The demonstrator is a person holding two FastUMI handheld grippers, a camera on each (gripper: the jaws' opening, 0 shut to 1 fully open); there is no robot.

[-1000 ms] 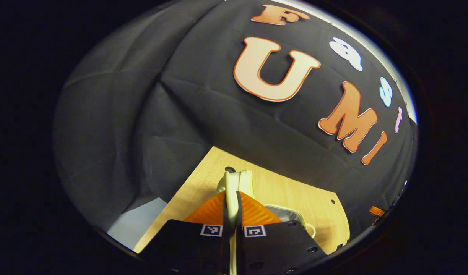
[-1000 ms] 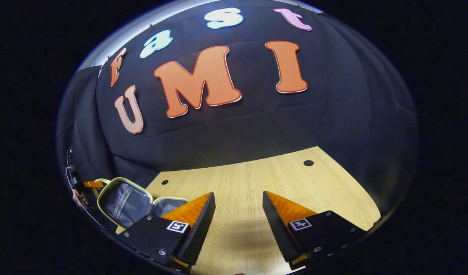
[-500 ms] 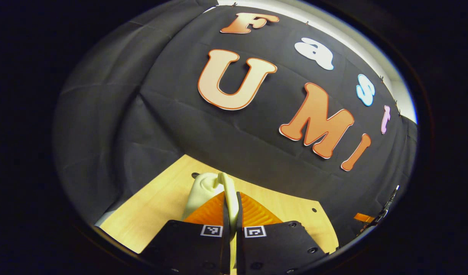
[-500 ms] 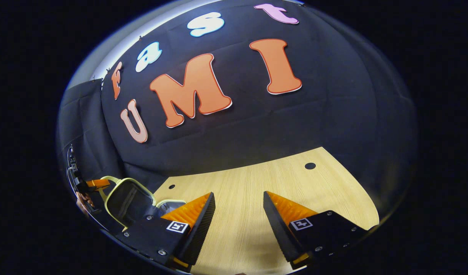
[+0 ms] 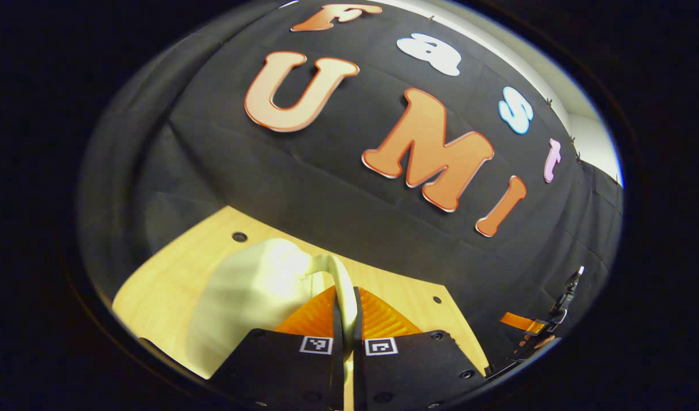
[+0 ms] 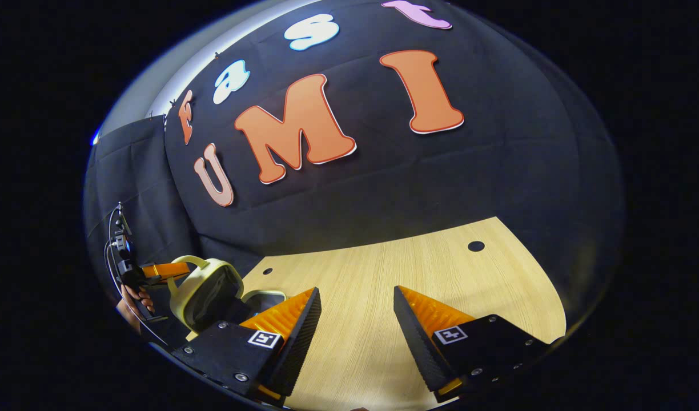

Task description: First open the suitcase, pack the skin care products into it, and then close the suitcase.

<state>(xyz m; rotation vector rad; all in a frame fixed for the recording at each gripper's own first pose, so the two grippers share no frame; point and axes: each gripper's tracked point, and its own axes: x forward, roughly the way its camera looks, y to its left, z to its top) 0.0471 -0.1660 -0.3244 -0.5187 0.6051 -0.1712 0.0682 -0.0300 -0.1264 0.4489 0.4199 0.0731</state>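
- Clamping hard, the left gripper (image 5: pixel 345 311) has both fingers pressed together on the pale loop handle (image 5: pixel 342 279) of the suitcase, the strap running up out of the narrow slit between them in the left gripper view.
- Just past those fingers, the cream lid (image 5: pixel 246 297) of the suitcase bulges up to the left of the handle, its smooth outer shell facing the camera and brightly lit.
- Under and around the lid lies the light wooden table (image 5: pixel 172 274), with a small dark hole (image 5: pixel 239 236) near its far left edge and another (image 5: pixel 437 299) off to the right.
- Over in the right gripper view, the right gripper (image 6: pixel 356 319) hangs above the bare tabletop (image 6: pixel 372 268) with its fingers spread wide apart, nothing between them.
- Far to the left in that view sits the suitcase (image 6: pixel 204 291), lid tilted up partway over the base, dark lining showing inside the cream rim, close to the table's edge.
- The left gripper (image 6: pixel 181 267) is there too, reaching in from the left and touching the handle at the top of the raised lid, with a hand (image 6: pixel 135 297) behind it.
- The two grippers are well apart.
- Beyond the table hangs the black cloth wall (image 6: pixel 498 142).
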